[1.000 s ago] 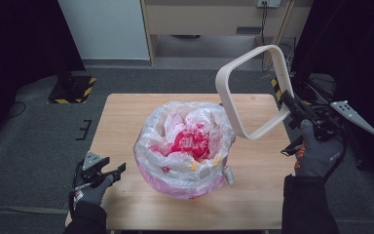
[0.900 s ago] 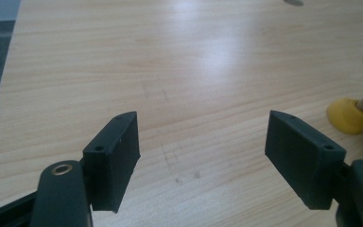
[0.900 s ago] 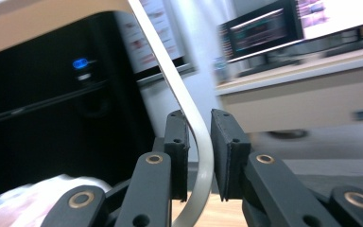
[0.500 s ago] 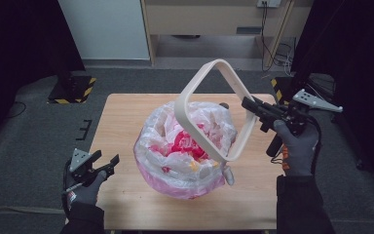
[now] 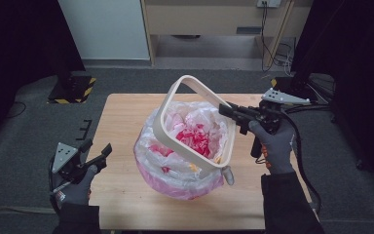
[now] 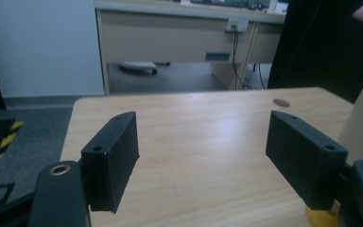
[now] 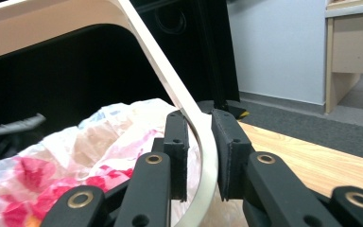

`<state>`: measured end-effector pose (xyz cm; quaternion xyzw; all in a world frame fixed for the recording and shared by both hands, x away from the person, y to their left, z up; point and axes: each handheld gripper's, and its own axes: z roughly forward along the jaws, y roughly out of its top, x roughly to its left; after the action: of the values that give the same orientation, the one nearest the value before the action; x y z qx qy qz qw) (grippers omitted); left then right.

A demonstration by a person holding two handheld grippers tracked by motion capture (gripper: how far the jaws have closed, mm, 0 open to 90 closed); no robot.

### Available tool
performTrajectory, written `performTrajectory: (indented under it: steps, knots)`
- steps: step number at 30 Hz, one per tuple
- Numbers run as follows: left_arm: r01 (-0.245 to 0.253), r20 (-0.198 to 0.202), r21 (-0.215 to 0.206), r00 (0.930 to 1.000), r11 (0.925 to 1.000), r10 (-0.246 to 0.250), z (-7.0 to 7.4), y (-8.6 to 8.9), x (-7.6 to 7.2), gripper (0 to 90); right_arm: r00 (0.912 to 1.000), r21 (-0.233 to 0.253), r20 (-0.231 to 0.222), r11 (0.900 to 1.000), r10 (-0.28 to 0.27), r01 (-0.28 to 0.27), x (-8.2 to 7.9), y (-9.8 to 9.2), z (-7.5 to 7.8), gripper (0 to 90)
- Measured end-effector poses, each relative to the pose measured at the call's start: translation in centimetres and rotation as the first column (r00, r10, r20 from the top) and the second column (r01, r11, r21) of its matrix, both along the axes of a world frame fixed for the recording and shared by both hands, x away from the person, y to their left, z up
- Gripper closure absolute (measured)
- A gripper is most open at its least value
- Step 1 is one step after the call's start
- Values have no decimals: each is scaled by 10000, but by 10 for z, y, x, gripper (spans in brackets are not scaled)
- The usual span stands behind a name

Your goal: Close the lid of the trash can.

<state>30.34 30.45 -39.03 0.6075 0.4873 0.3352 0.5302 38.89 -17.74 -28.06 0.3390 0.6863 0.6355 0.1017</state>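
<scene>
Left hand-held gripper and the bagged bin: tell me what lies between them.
Only bare wooden table. The high view shows nothing between the left hand-held gripper and the bagged bin.

Bin [image 5: 175, 170] with bag [image 5: 195, 131] sitting mid-table [image 5: 126, 112], slightly right. Ring frame [image 5: 175, 97] hanging tilted over bag, near edge touching bin's right rim, far edge raised. Right gripper [image 5: 226, 109] sitting right of bin, pinching frame's right side. Left gripper [image 5: 100, 151] hovering at table's near left edge, well apart from bin.
</scene>
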Motion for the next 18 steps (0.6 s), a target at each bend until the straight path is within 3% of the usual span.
performTrajectory:
  steps: [4,10,18]
  knots:
    - [93,532,-118,9985,9999,-87,21,-3,-6,252,9996,-576,214,9982,-174,186,4,8,3,772]
    - [350,1092,-87,9934,9993,-339,45,-12,-12,246,9970,-1504,619,9871,-457,545,8,16,4,774]
    - [532,1541,-139,9868,9985,-505,63,-23,-16,244,9924,-1819,1181,9817,-357,570,7,21,0,767]
